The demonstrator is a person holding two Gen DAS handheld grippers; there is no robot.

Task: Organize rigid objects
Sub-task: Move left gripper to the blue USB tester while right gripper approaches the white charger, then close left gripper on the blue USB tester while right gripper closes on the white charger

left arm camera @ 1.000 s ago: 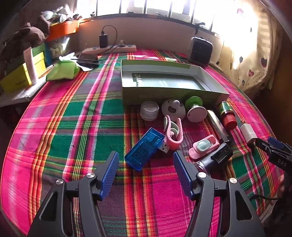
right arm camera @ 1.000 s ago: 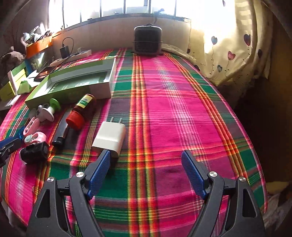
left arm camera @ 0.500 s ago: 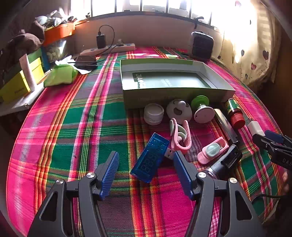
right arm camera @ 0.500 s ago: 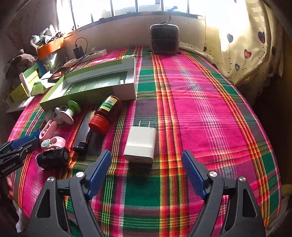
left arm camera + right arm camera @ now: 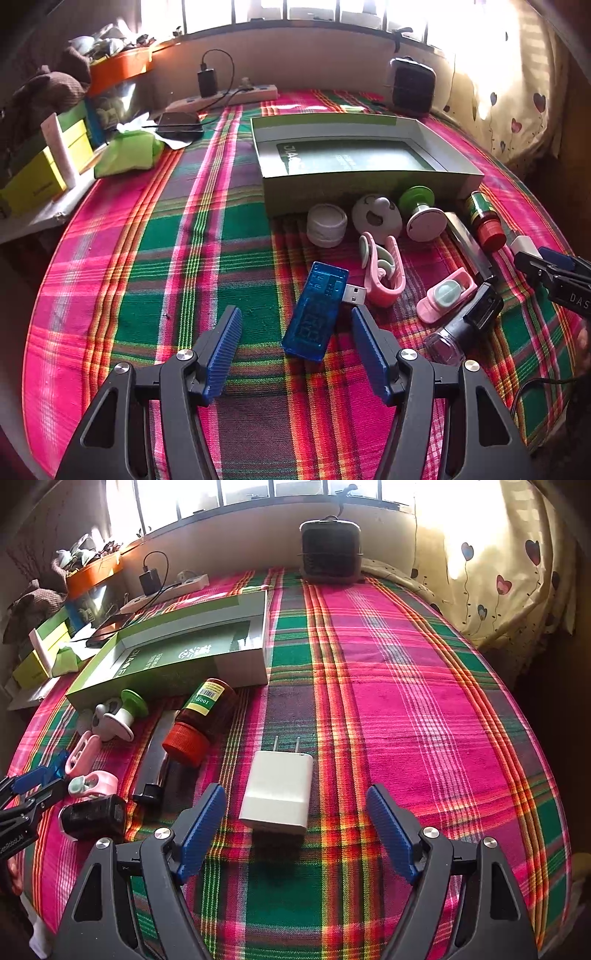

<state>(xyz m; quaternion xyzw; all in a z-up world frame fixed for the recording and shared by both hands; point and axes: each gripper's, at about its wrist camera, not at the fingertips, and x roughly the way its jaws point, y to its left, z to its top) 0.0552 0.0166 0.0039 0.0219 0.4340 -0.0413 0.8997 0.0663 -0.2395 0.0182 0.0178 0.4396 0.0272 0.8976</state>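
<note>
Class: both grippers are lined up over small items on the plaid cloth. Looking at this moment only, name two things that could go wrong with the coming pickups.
1. The right gripper has jaws closing around the white charger, which sits nearer its left pad; it may twist or skid.
2. The left gripper straddles the blue USB meter, which lies askew, its plug beside the pink clip; closing could nudge that.

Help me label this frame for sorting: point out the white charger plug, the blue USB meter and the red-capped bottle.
white charger plug (image 5: 277,792), right wrist view, middle of its top face.
blue USB meter (image 5: 317,310), left wrist view, middle of its translucent body.
red-capped bottle (image 5: 207,706), right wrist view, brown body below the label.
</note>
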